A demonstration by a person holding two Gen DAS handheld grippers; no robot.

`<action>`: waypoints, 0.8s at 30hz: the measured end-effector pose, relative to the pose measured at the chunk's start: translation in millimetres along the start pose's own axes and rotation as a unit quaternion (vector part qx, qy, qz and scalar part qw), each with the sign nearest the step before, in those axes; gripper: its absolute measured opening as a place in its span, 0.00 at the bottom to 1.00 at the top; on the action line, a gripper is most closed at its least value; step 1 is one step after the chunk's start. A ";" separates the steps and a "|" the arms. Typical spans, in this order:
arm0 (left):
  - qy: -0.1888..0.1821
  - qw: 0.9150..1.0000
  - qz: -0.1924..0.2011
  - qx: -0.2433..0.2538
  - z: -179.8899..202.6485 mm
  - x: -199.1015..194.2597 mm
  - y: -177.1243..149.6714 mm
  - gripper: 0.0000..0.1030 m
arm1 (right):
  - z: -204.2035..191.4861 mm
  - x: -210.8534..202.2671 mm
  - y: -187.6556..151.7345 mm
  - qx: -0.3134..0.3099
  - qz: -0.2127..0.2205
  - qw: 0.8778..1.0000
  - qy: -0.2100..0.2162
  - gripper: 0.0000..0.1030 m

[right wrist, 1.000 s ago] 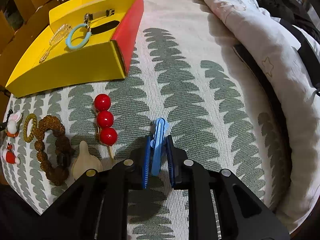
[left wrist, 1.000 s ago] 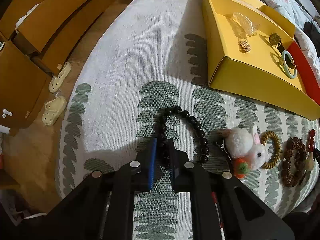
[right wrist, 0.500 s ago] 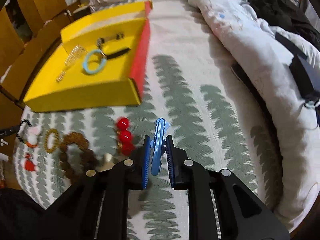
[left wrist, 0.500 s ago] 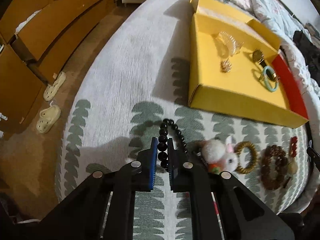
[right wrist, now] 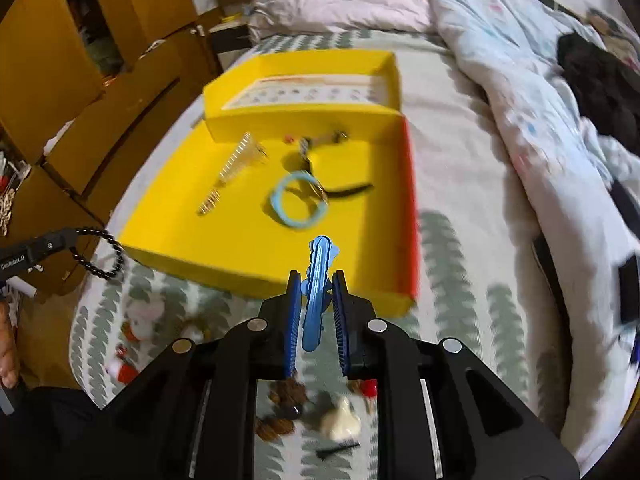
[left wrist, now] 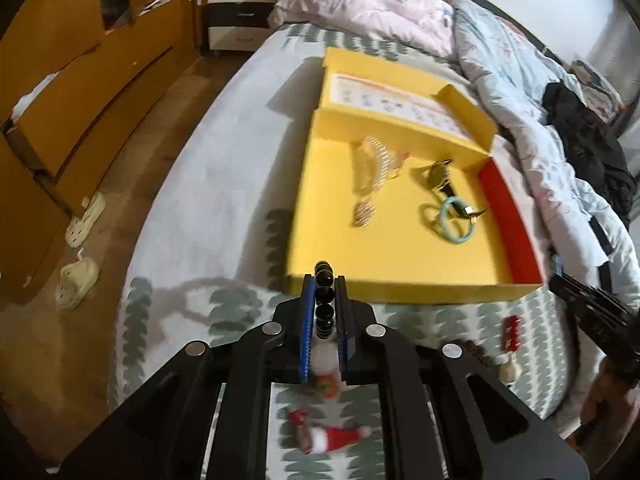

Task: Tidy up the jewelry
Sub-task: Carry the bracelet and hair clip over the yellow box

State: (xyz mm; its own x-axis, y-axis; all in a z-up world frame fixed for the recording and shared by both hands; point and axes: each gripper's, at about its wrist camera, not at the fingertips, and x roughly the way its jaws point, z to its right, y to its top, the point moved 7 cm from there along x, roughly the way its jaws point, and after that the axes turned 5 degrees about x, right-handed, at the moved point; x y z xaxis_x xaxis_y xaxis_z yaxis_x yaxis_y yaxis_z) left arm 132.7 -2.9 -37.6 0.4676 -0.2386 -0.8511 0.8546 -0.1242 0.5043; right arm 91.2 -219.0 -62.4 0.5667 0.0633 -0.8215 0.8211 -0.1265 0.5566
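Observation:
My left gripper (left wrist: 323, 280) is shut on a black bead bracelet (left wrist: 324, 300), held in the air just short of the near wall of the yellow box (left wrist: 384, 286). From the right wrist view the bracelet (right wrist: 100, 256) hangs from that gripper at the far left. My right gripper (right wrist: 317, 278) is shut on a blue hair clip (right wrist: 317, 292), raised above the near right part of the yellow box (right wrist: 256, 276). Inside the box lie a clear comb (left wrist: 374, 158), a watch (left wrist: 438, 176) and a light blue bangle (left wrist: 456, 220).
On the leaf-patterned bedspread below lie a plush rabbit clip (right wrist: 142, 314), brown bead bracelets (right wrist: 286, 400), a red-bead pin (left wrist: 512, 330) and a Santa charm (left wrist: 332, 438). Crumpled bedding (left wrist: 500, 52) lies behind and right of the box. Wooden drawers (left wrist: 80, 80) and slippers (left wrist: 78, 280) are left.
Both grippers have lifted off the bedspread and moved forward toward the yellow box, the left carrying the black bracelet and the right carrying the blue clip.

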 end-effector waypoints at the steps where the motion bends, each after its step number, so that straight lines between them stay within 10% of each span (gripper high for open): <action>1: -0.003 1.000 0.001 0.004 4.5 -0.7 4.5 0.09 | -3.8 2.6 7.9 -0.006 -0.001 1.000 -0.001 0.16; 24: -0.091 0.991 -0.078 0.051 93.0 97.3 53.5 0.09 | 14.8 103.1 33.9 -0.019 -0.079 0.997 -0.014 0.16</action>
State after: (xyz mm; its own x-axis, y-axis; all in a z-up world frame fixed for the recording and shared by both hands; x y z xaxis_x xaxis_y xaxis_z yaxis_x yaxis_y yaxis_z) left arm 202.9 -122.4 -79.8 0.2745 -0.3773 -0.8845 0.8822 -0.2671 0.3877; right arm 176.5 -231.4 -130.0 0.4285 0.0514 -0.9021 0.9021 -0.0803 0.4240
